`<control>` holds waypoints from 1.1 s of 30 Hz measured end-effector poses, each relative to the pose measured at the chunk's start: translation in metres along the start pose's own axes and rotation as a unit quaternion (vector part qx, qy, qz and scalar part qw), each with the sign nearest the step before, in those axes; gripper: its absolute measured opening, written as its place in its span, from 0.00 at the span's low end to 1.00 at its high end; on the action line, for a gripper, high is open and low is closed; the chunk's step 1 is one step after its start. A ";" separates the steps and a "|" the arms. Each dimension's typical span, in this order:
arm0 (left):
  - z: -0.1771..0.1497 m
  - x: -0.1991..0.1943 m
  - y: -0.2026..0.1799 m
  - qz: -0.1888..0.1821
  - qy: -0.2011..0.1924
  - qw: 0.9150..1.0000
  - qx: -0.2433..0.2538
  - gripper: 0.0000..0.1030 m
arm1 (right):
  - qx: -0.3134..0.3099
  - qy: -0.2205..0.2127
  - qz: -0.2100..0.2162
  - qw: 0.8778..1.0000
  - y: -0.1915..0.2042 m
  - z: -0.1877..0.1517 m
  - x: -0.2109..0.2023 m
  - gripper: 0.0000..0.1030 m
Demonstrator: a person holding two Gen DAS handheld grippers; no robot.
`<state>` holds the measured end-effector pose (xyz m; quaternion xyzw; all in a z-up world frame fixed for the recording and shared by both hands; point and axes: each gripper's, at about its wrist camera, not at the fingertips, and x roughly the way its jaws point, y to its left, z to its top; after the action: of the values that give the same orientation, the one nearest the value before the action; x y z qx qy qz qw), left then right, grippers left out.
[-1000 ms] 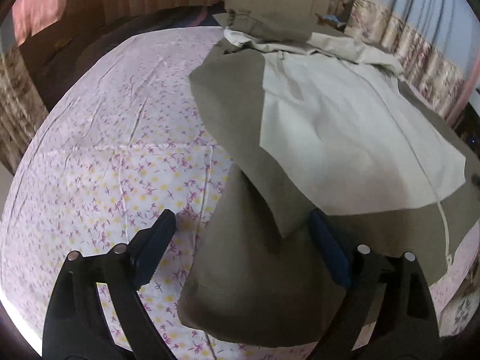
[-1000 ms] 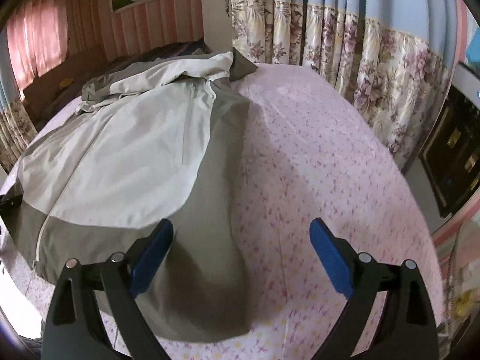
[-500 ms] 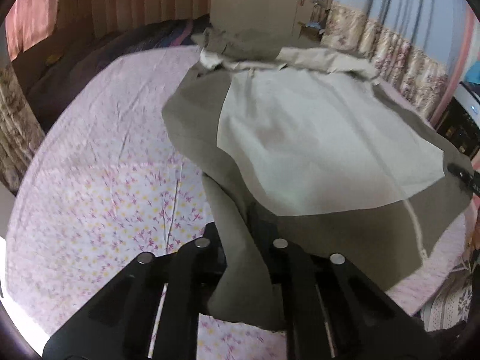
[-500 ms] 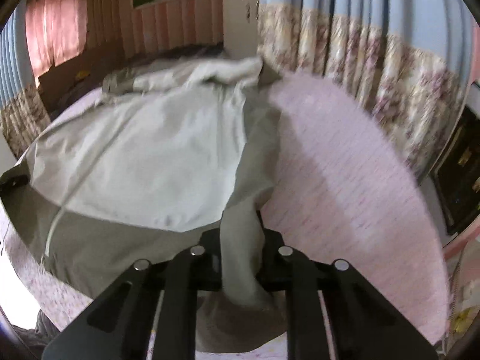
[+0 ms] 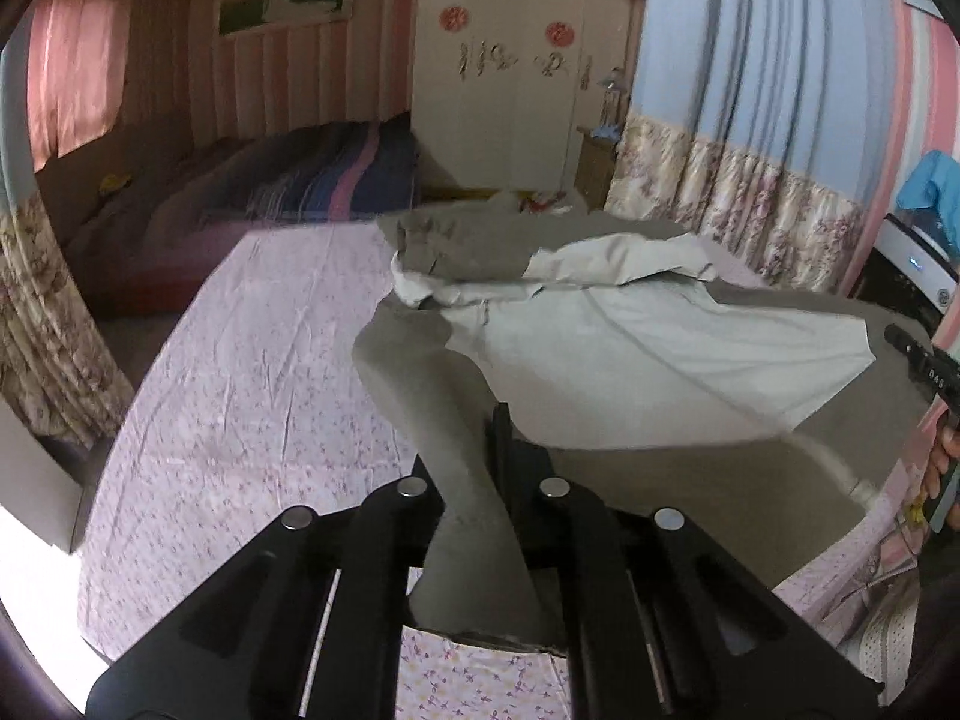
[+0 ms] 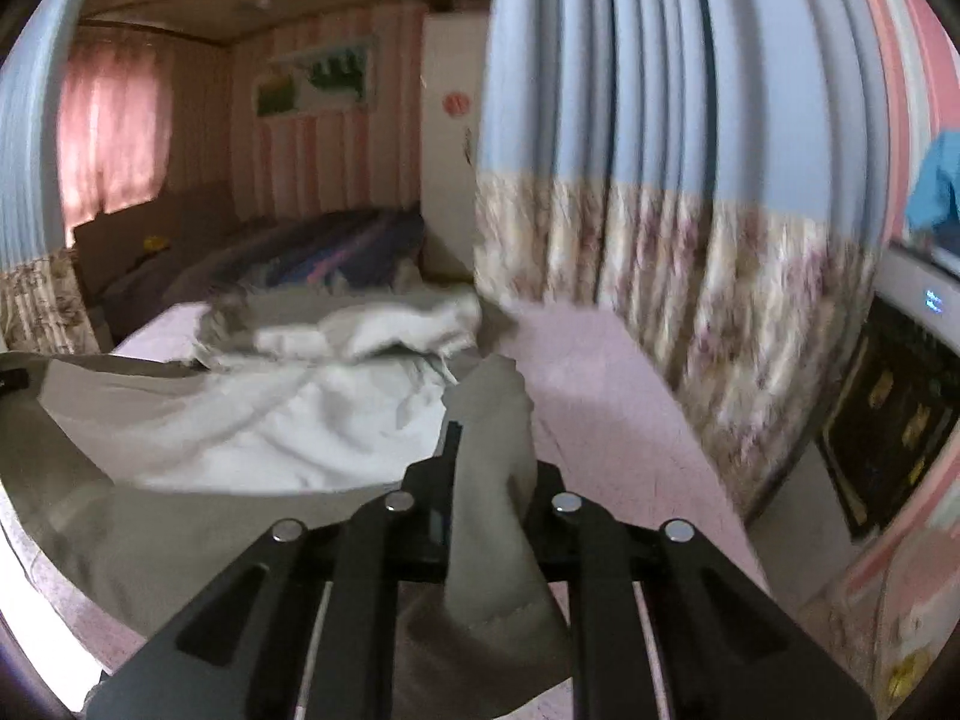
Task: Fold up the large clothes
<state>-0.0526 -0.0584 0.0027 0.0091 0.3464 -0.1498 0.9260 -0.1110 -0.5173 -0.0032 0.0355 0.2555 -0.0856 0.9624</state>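
I had my left claw [image 5: 474, 480] clamped on one bottom corner of the jacket [image 5: 630, 348] and my right claw [image 6: 486, 474] clamped on the other, the hem raised off the bed [image 5: 252, 372] while the collar end lay on the sheet farther from me. I judged this the first fold; next I needed to carry both corners evenly toward the collar.

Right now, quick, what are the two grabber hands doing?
Left gripper: shut on the jacket, pinching its olive bottom hem.
Right gripper: shut on the jacket too, pinching the olive hem on its other side.
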 end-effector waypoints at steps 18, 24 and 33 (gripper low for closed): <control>0.053 0.029 0.016 -0.004 -0.006 1.000 -0.003 0.06 | 0.026 0.002 0.042 0.999 0.002 0.050 0.027 0.14; 0.145 0.081 0.030 0.005 -0.018 1.000 -0.019 0.06 | 0.048 -0.014 0.051 0.997 -0.001 0.121 0.085 0.14; 0.274 0.215 0.041 0.060 -0.009 0.998 -0.011 0.05 | 0.050 -0.013 0.032 0.998 0.002 0.221 0.236 0.14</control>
<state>0.2876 -0.1106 0.0693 0.0181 0.3384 -0.0897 0.9366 0.1984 -0.5748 0.0704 0.0911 0.2374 -0.0676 0.9647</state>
